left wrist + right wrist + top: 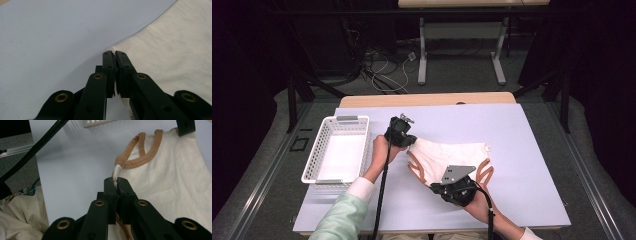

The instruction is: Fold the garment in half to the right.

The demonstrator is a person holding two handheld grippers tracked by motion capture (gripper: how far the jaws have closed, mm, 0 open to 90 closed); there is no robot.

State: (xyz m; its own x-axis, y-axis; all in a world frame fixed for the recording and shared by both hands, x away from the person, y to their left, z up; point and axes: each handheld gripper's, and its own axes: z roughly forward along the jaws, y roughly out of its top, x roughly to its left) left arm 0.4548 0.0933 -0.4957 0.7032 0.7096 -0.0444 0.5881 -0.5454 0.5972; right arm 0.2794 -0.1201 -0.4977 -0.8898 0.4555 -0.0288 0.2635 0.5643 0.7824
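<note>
**Both grippers pinched a cream garment on the blue table**

High view: a cream garment (447, 155) with tan-trimmed straps lay on the pale blue table (522, 150), right of a white basket (339, 149). The left gripper (408, 142) met the garment's left corner; the right gripper (443, 187) sat at its near edge.

Left gripper view: the left gripper (114, 53) had its jaws pressed together on the garment's (175, 50) corner, the cloth lying to the right.

Right gripper view: the right gripper (116, 180) was clamped on a twisted white bit of the garment (175, 177) just below a tan strap (136, 162).
</note>
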